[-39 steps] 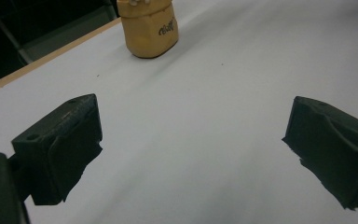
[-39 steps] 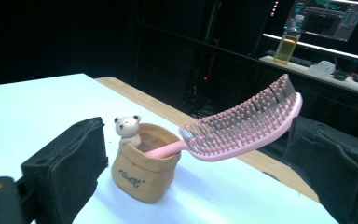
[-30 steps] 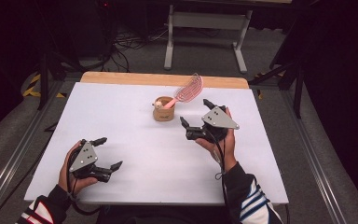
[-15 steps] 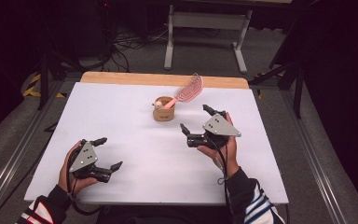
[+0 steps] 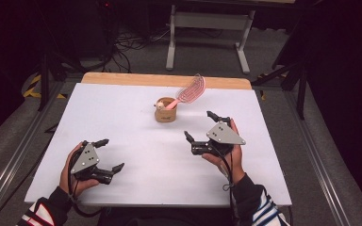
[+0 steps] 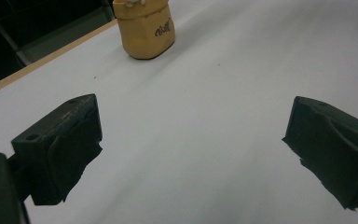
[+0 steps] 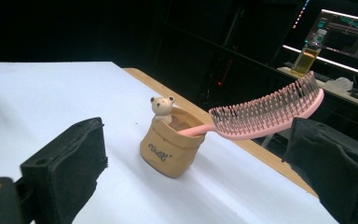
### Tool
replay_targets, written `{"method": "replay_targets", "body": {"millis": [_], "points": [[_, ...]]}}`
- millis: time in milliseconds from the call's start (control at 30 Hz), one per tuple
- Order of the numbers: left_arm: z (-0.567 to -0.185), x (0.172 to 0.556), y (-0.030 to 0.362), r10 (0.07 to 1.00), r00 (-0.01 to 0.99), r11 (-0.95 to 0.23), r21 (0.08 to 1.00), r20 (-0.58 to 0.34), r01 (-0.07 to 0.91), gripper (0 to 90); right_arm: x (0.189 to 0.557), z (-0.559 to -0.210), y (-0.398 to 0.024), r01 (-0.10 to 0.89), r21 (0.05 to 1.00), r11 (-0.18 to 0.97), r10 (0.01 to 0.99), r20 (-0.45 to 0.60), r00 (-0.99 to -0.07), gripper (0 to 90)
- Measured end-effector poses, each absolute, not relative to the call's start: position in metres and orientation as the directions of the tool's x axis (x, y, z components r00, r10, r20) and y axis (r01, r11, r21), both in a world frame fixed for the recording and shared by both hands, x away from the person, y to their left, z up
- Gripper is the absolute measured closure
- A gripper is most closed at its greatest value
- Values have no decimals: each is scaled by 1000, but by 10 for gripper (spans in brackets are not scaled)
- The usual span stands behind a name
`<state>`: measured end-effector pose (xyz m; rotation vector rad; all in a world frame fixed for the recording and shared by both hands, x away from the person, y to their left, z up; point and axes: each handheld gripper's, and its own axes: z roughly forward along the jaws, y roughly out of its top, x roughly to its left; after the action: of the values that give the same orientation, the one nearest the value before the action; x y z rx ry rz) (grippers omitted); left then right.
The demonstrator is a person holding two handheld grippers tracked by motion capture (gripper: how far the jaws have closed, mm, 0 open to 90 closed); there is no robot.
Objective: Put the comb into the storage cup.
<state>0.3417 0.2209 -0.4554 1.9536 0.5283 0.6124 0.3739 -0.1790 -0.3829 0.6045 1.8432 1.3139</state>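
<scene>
1. White worktop [image 5: 136, 103] with a wooden strip along its far edge; dark floor and cables behind, detail there hard to make out
2. Tan cup [image 5: 165, 109] stands upright near the middle of the far half of the worktop; small bear figure [image 7: 162, 108] at its rim; dark lettering on its side, too blurred to read in either gripper view
3. Pink hairbrush [image 5: 188, 92] sits handle-down in the cup, head leaning out over the rim toward the far right; handle end hidden inside the cup
4. Left tool [image 5: 108, 154] held low at the near left of the worktop, jaws spread wide, nothing between them; in the left gripper view the cup [image 6: 144, 28] is cut off at the top edge, brush out of frame
5. Right tool [image 5: 199, 126] held at the right, near the cup but apart from it, jaws spread wide and empty; right gripper view looks straight at cup [image 7: 171, 150] and brush [image 7: 265, 114]; brush tip sits just beside the right-hand jaw in that view, contact cannot be judged
6. Bottle [image 7: 308, 57] and lit screen in the dark background, blurred
</scene>
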Motion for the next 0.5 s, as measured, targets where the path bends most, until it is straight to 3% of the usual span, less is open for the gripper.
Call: {"method": "replay_targets", "body": {"millis": [500], "points": [[-456, 342, 220, 598, 779, -421, 901, 190, 103, 49, 361, -393, -188, -71, 921, 382, 731, -349, -586, 52]]}}
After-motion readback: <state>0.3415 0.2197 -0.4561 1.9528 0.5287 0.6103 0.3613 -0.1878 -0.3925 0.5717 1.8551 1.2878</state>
